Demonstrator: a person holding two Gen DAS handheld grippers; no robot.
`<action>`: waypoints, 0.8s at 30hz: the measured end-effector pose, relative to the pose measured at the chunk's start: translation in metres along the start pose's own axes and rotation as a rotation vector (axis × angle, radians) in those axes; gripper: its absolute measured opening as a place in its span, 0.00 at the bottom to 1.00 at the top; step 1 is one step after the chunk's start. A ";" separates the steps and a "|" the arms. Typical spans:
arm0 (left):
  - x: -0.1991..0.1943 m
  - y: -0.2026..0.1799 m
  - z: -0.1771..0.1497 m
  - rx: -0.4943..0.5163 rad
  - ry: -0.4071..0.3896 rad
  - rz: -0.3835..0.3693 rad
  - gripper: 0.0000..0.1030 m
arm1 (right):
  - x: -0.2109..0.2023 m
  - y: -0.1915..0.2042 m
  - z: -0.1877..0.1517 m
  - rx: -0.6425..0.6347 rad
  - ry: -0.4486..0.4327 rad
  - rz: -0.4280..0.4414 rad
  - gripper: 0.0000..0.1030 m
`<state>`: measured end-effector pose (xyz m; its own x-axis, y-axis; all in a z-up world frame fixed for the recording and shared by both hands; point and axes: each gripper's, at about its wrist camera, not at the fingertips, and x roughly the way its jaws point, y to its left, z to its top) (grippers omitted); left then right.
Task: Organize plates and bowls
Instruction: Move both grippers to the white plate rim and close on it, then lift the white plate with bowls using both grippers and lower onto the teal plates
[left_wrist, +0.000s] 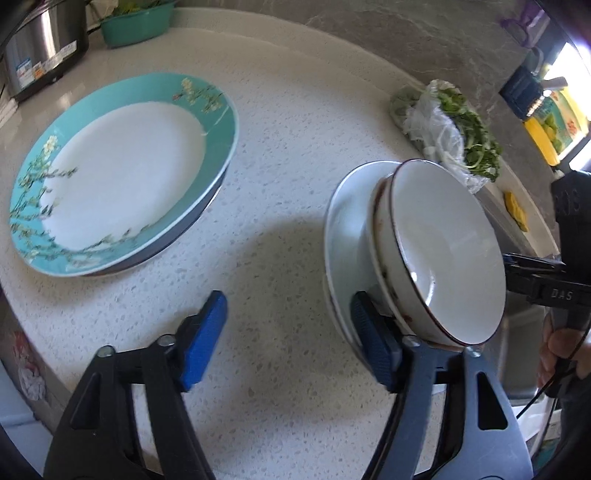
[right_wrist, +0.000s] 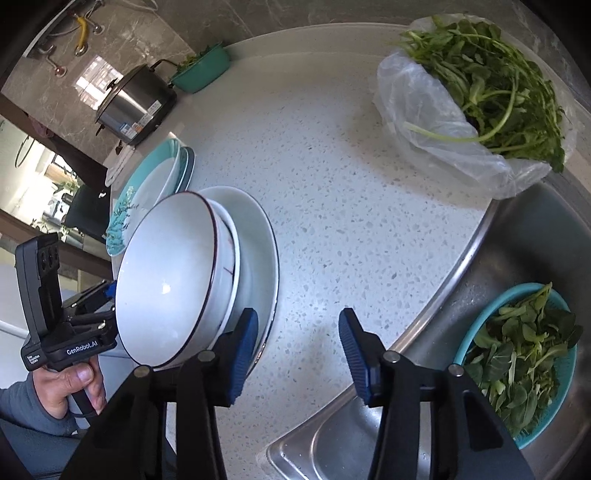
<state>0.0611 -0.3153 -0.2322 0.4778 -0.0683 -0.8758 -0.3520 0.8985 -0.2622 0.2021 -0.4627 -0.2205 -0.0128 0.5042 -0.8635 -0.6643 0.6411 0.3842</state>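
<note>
On the speckled countertop (left_wrist: 288, 155), nested white bowls (left_wrist: 439, 251) sit on a white plate (left_wrist: 343, 236) between both spread, empty grippers.
Only the left gripper (left_wrist: 288, 343) sees the teal floral plate (left_wrist: 122, 173) fully; only the right gripper (right_wrist: 299, 354) shows the sink (right_wrist: 517, 251) and colander of greens (right_wrist: 517, 354).

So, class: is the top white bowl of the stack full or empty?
Empty: the top white bowl shows only bare glazed interior in both wrist views.
</note>
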 end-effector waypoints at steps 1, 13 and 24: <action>0.000 -0.002 0.001 0.005 -0.003 -0.005 0.56 | 0.002 0.002 0.000 -0.013 0.007 0.015 0.42; 0.013 -0.005 0.009 -0.009 0.034 -0.009 0.50 | 0.012 0.002 0.001 -0.011 0.030 0.074 0.35; 0.019 -0.028 0.017 0.073 0.043 -0.037 0.14 | 0.013 0.007 0.000 -0.007 0.016 0.088 0.22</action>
<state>0.0937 -0.3342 -0.2343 0.4539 -0.1187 -0.8831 -0.2745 0.9242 -0.2653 0.1977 -0.4515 -0.2293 -0.0827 0.5490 -0.8317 -0.6656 0.5907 0.4561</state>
